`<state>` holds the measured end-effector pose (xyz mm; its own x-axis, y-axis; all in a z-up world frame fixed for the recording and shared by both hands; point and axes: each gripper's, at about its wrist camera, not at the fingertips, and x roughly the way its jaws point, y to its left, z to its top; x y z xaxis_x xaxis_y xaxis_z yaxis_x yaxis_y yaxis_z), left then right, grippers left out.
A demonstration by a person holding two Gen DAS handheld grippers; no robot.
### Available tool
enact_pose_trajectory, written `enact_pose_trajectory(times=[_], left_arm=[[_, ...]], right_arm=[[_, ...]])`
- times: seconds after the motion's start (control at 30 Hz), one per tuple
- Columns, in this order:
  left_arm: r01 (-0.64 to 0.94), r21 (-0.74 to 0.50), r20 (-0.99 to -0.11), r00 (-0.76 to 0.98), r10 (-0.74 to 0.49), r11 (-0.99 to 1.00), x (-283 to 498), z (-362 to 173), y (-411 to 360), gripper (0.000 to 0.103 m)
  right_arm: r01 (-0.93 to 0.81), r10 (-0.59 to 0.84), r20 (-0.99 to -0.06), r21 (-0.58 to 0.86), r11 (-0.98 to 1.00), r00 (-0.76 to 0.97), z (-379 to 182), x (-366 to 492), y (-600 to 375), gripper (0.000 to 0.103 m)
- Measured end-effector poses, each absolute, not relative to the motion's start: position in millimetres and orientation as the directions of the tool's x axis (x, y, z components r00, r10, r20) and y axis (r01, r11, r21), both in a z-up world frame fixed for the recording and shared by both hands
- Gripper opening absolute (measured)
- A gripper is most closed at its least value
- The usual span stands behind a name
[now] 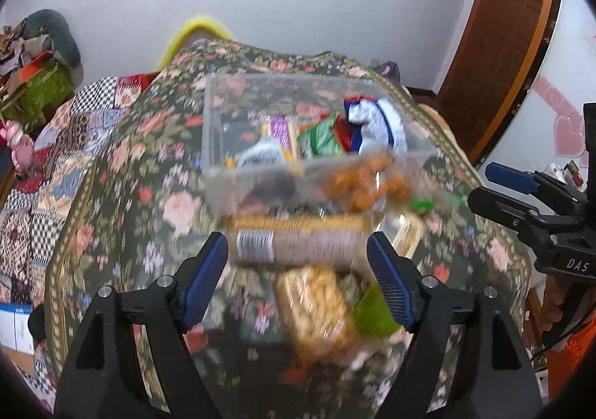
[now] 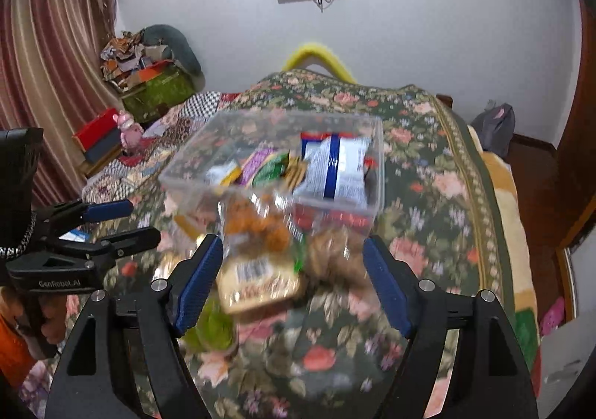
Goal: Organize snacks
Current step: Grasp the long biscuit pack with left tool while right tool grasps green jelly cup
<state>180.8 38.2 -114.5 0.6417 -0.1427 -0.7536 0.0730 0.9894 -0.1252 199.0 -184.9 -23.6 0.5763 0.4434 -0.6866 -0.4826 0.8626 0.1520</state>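
Observation:
A clear plastic box (image 1: pixel 219 128) (image 2: pixel 376 165) stands on the floral bedspread and holds several snack packets, among them a white and blue bag (image 2: pixel 335 169). Loose in front of it lie a long biscuit roll (image 1: pixel 298 242), a bag of orange snacks (image 1: pixel 361 180) (image 2: pixel 257 225), a yellow snack bag (image 1: pixel 316 303) and a barcoded packet (image 2: pixel 257 283). My left gripper (image 1: pixel 298 273) is open, its blue pads on either side of the biscuit roll. My right gripper (image 2: pixel 292 277) is open over the barcoded packet. Both views are blurred.
The floral bedspread (image 2: pixel 428 165) covers the bed; a patchwork quilt (image 1: pixel 41 195) lies to its left. Cluttered boxes (image 2: pixel 149 83) and a curtain (image 2: pixel 48 65) stand at the left. A wooden door (image 1: pixel 510 31) is at the right.

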Motion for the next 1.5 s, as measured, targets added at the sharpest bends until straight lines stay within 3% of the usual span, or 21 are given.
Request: enact_pose_trajectory(times=[0.4,0.57,0.77,1.3,1.4,1.47,1.5], left_arm=[[0.049,-0.110,-0.795,0.596,-0.117,0.993,136.0,-146.4,50.8,0.077],[0.037,-0.125,-0.809,0.575,-0.123,0.991,127.4,-157.5,55.9,0.077],[0.029,-0.145,-0.820,0.556,-0.137,0.989,127.6,-165.2,56.2,0.077],[0.037,-0.180,-0.837,0.519,-0.173,0.983,176.5,-192.5,26.5,0.077],[0.036,-0.145,-0.825,0.547,-0.141,0.989,177.7,-193.5,23.6,0.067],[0.043,-0.133,-0.819,0.558,-0.135,0.990,176.5,-192.3,22.2,0.046],[0.051,-0.119,-0.816,0.564,-0.127,0.992,175.1,-190.6,21.2,0.045]], right_arm=[[-0.525,0.478,-0.772,0.222,0.821,0.420,-78.8,164.7,-150.8,0.075],[-0.552,0.464,-0.804,0.210,0.807,0.372,-96.0,162.2,-130.8,0.057],[-0.577,0.460,-0.818,0.202,0.791,0.345,-104.3,163.9,-118.1,0.046],[-0.573,0.486,-0.778,0.204,0.794,0.397,-85.5,145.9,-153.0,0.038],[-0.570,0.484,-0.775,0.199,0.797,0.406,-81.4,142.8,-160.3,0.038],[-0.562,0.486,-0.769,0.204,0.802,0.414,-78.2,141.7,-165.7,0.038],[-0.558,0.488,-0.767,0.208,0.803,0.417,-77.1,142.3,-165.2,0.038]])
